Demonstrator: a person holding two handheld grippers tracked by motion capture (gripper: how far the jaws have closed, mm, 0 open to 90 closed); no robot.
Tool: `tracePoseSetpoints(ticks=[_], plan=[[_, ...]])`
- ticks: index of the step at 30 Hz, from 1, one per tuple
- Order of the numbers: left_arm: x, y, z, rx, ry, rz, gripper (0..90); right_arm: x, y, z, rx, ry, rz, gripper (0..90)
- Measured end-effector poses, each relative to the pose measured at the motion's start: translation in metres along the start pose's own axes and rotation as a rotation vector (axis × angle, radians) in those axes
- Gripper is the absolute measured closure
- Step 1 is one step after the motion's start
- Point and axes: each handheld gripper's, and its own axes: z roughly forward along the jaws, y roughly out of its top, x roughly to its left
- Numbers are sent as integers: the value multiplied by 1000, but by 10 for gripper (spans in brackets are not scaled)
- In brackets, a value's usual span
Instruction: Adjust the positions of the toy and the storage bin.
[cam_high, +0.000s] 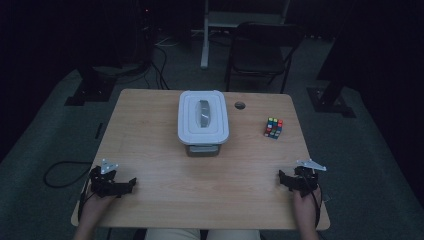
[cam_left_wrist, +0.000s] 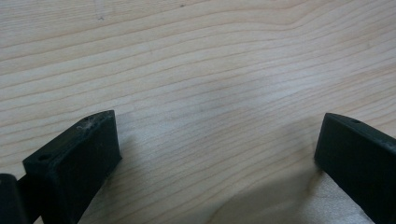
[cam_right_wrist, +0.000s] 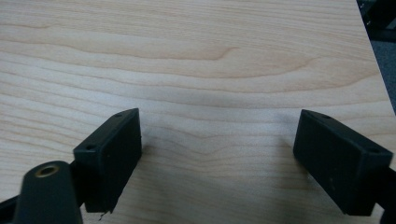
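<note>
The white lidded storage box (cam_high: 203, 122) sits shut at the middle of the wooden tabletop (cam_high: 150, 130), toward its far side, with a grey handle on its lid. We cannot see what, if anything, is inside. A Rubik's cube (cam_high: 273, 128) stands apart to its right, and a small round hole (cam_high: 240, 105) in the tabletop lies between them, nearer the far edge.

We hold our left gripper (cam_high: 131, 183) near the near left corner and our right gripper (cam_high: 283, 177) near the near right corner, both low over the wood and well apart from the box. In each gripper view, the fingers (cam_left_wrist: 77, 158) (cam_right_wrist: 112, 149) are spread wide with bare wood between them, pinching nothing.

We judge that the work is at its start. The next move likely calls for reaching forward to the box or the cube, and opening the lid would probably need one gripper to steady the base.
</note>
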Motion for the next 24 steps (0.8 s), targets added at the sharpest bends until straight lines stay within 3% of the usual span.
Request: tracePoseSetpoints(ticks=[7,17,24], plan=[[-1,1,1,2,-14,23,7,1,0,0,6,26,-29,127],[-4,1,1,2,-18,33,8,2,0,0,8,23,-22,128],[-5,3,3,5,-40,58,8,14,1,1,8,21,-22,128]])
